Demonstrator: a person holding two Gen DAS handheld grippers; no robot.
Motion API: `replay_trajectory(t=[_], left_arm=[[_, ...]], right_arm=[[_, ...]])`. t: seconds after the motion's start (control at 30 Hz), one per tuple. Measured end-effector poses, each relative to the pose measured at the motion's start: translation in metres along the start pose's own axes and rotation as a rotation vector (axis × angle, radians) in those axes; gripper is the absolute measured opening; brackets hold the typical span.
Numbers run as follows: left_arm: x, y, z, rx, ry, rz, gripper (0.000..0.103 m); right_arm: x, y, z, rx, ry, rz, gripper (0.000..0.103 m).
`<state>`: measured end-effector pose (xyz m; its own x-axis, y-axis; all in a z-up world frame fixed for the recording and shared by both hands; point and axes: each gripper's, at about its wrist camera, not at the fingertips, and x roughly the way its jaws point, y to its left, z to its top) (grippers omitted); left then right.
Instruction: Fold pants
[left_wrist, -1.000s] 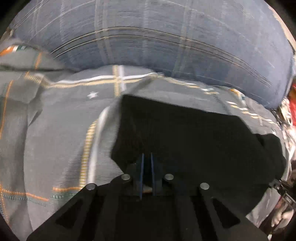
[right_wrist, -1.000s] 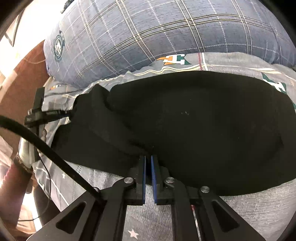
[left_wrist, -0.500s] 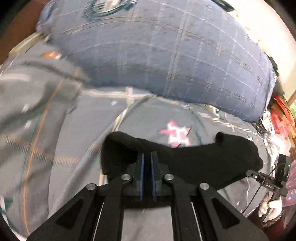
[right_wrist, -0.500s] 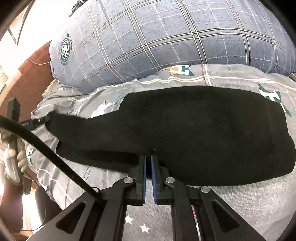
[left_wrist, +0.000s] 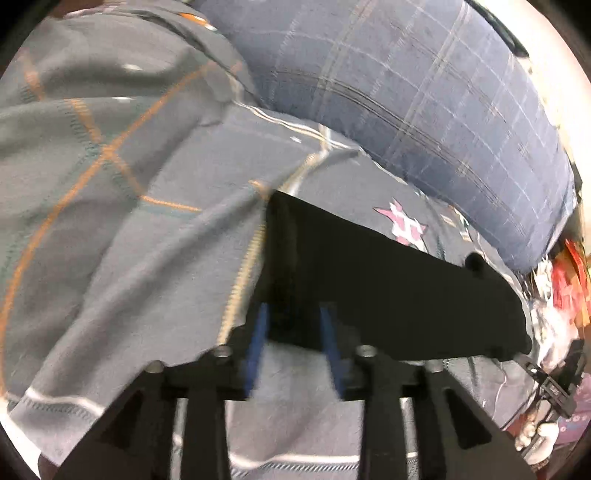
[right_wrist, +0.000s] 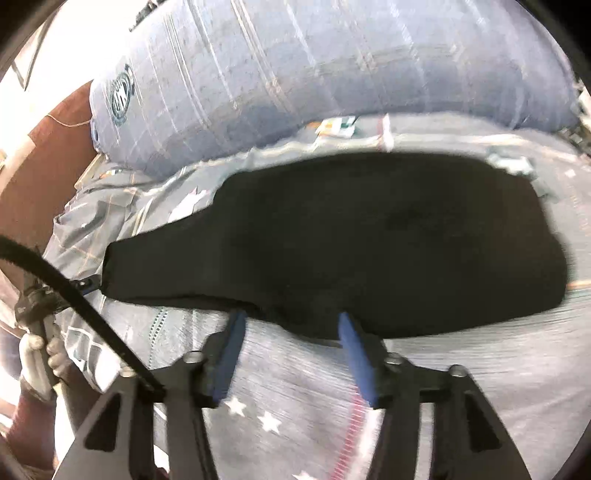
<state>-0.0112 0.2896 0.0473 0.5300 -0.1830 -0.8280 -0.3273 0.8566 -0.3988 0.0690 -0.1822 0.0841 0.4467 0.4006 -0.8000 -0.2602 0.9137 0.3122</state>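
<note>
Both units stand spread with nothing between the jaws — the left hand-held gripper (left_wrist: 293, 345) just short of the narrow end of the black pants (right_wrist: 369, 243), the right hand-held gripper (right_wrist: 291, 354) just short of their near edge. The pants lie flat on the bed (right_wrist: 295, 417), directly ahead of each unit, below the plaid pillow (right_wrist: 332, 74). Judgement: one fold laid and released — next move calls for a fresh pinch on an edge to double the pants over.

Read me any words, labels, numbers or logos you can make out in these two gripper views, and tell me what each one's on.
Nothing can be read.
Round badge on the blue plaid pillow: ring of lettering, too blurred to read.
Red packaging at the right edge of the left wrist view: print too small and blurred.
Grey bedsheet: only stars and block patterns, no words.
</note>
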Motion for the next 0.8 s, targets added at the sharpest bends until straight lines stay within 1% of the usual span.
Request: replay_trajectory(t=[0.07, 0.17, 0.23, 0.27, 0.33, 0.37, 0.4, 0.47, 0.53, 0.6, 0.63, 0.67, 0.7, 0.73, 0.77, 0.8], left_arm=[[-0.011, 0.01, -0.006, -0.034, -0.035, 0.033, 0.035], [-0.02, 0.009, -0.016, -0.037, -0.074, 0.035, 0.035], [-0.02, -0.002, -0.018, -0.005, -0.078, 0.018, 0.035], [-0.015, -0.015, -0.019, 0.033, -0.072, -0.003, 0.037], [-0.007, -0.034, -0.019, 0.096, -0.063, -0.024, 0.039], [-0.002, -0.043, -0.02, 0.123, -0.062, -0.022, 0.04], [0.002, -0.05, -0.019, 0.144, -0.063, -0.028, 0.04], [0.016, -0.063, -0.014, 0.181, -0.064, -0.045, 0.042], [0.03, -0.067, -0.01, 0.186, -0.054, -0.037, 0.042], [0.049, -0.067, -0.007, 0.185, -0.025, 0.003, 0.042], [0.055, -0.067, -0.007, 0.181, -0.012, 0.018, 0.042], [0.057, -0.067, -0.007, 0.184, -0.021, 0.022, 0.042], [0.056, -0.069, -0.008, 0.193, -0.027, 0.027, 0.042], [0.055, -0.071, -0.008, 0.202, -0.022, 0.032, 0.043], [0.055, -0.072, -0.008, 0.209, -0.021, 0.033, 0.044], [0.055, -0.073, -0.009, 0.213, -0.019, 0.035, 0.044]], right_arm=[[-0.022, -0.012, -0.001, 0.008, -0.053, -0.037, 0.061], [-0.049, -0.039, 0.003, 0.064, -0.135, -0.113, 0.061], [-0.058, -0.059, 0.01, 0.128, -0.162, -0.143, 0.061], [-0.063, -0.075, 0.013, 0.187, -0.182, -0.149, 0.061], [-0.067, -0.098, 0.017, 0.288, -0.215, -0.131, 0.062], [-0.067, -0.114, 0.019, 0.354, -0.231, -0.119, 0.064], [-0.066, -0.123, 0.02, 0.393, -0.239, -0.109, 0.065], [-0.059, -0.137, 0.025, 0.434, -0.233, -0.091, 0.07], [-0.047, -0.142, 0.031, 0.431, -0.203, -0.094, 0.072], [-0.033, -0.144, 0.037, 0.4, -0.155, -0.112, 0.072], [-0.025, -0.142, 0.041, 0.375, -0.126, -0.135, 0.071], [-0.02, -0.139, 0.043, 0.346, -0.1, -0.166, 0.046], [-0.017, -0.131, 0.047, 0.287, -0.07, -0.227, 0.031], [-0.017, -0.123, 0.051, 0.236, -0.057, -0.285, 0.009], [-0.023, -0.113, 0.056, 0.182, -0.065, -0.327, 0.007], [-0.028, -0.106, 0.06, 0.151, -0.078, -0.33, 0.007]])
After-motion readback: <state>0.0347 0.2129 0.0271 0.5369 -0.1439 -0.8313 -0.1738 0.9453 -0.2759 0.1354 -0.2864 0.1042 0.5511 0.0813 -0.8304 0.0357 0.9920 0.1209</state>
